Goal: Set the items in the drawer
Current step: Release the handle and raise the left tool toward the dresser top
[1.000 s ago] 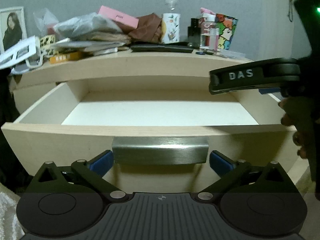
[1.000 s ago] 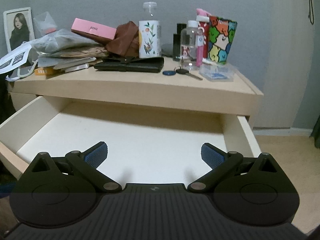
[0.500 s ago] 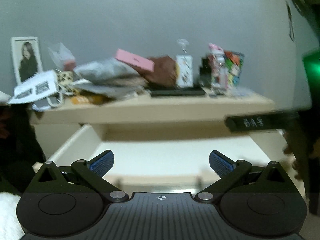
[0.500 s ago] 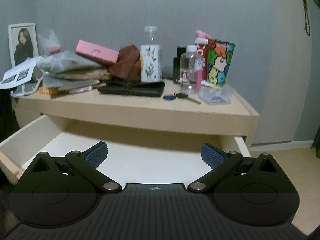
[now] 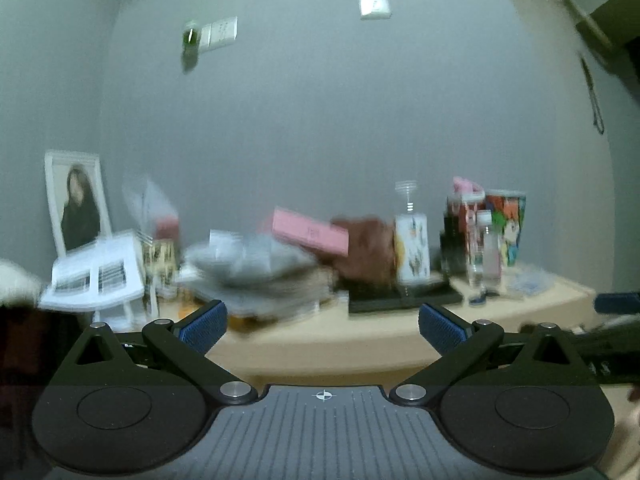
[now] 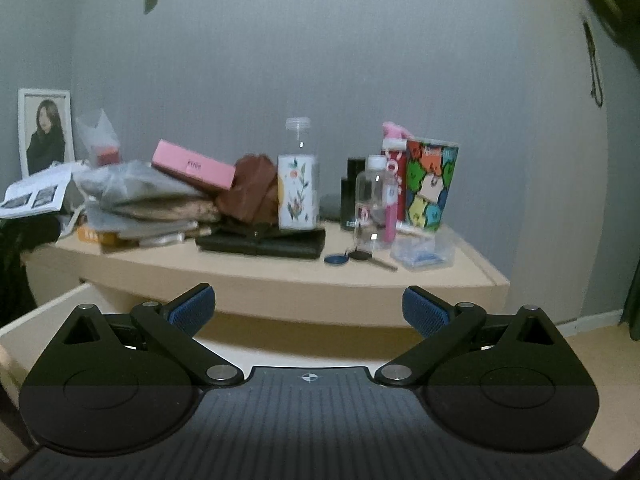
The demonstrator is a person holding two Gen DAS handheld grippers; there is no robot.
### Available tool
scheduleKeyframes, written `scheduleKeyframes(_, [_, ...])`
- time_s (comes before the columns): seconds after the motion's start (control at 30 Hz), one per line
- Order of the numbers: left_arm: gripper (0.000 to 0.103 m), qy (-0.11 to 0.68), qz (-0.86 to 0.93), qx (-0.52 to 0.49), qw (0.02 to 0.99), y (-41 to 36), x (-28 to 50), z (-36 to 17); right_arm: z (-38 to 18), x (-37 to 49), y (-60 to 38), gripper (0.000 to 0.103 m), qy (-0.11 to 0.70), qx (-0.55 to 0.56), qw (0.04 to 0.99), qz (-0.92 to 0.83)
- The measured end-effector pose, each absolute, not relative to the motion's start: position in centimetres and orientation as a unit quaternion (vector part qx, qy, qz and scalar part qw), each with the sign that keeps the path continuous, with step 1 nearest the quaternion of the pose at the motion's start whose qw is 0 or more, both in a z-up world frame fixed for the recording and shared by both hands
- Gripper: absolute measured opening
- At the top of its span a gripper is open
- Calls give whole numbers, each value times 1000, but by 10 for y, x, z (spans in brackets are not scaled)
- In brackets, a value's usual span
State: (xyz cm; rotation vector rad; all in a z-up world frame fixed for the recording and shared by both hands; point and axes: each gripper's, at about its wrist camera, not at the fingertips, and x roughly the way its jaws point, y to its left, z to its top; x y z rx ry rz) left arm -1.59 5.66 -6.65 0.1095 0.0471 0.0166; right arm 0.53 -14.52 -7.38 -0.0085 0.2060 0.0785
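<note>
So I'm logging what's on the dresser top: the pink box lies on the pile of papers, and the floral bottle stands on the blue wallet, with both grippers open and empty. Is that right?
Not quite. The wallet under the floral bottle is black, not blue, as the right wrist view shows. The rest holds: the pink box lies on the pile of papers, and the left gripper and right gripper are open and empty.

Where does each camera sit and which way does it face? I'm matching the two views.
Left wrist: on the left gripper, open, facing the cluttered dresser top; blurred.
Right wrist: on the right gripper, open, above the open drawer, facing the dresser top.
Both show the pink box and floral bottle.
</note>
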Motion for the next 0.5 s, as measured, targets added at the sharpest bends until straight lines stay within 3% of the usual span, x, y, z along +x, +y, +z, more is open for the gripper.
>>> scheduleKeyframes(0.27, [103, -55, 13, 20, 998, 67, 18, -52, -74, 11, -145, 103, 87, 1, 996, 31])
scheduleKeyframes(0.5, [103, -74, 0, 35, 997, 86, 65, -55, -80, 24, -142, 103, 85, 1, 996, 17])
